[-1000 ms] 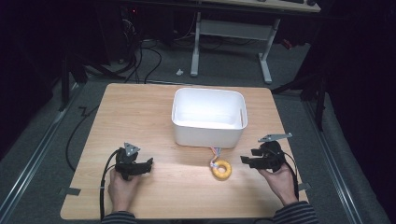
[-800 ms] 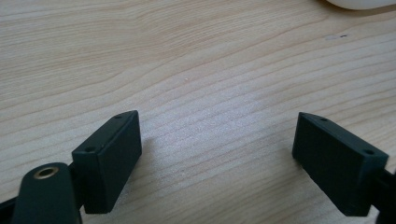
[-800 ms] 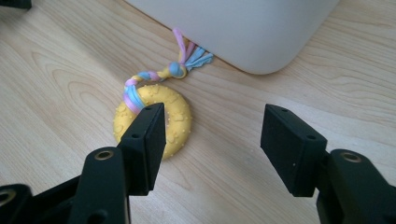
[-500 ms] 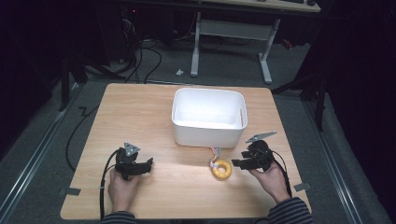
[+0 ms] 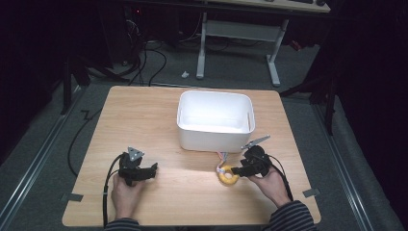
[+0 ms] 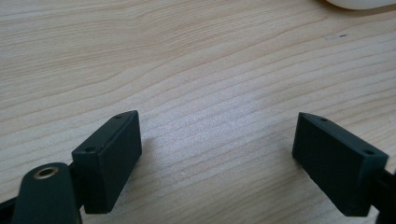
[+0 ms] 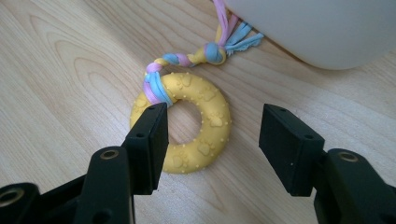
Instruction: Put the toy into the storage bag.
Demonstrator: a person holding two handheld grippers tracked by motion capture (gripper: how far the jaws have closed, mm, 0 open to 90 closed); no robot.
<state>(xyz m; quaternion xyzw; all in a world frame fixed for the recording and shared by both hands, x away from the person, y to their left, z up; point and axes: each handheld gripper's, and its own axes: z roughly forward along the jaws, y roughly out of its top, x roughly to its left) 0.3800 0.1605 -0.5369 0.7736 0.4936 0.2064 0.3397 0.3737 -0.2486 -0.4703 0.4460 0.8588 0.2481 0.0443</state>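
Yellow ring toy (image 7: 183, 121) flat on bench (image 5: 144, 120) near front edge, just before white bin (image 5: 215, 120). Right tool (image 7: 212, 140) apart, just narrowing, straddling ring unclamped; left tool (image 6: 217, 154) apart, idle. Risk: pads skidding off knobbly ring, braided tail (image 7: 196, 58) snagging under bin.

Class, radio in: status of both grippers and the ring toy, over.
Left gripper open, idle on the table. Right gripper open, fingers closing around the yellow ring toy, not yet gripping. White bin sits close behind the toy's rope tail.
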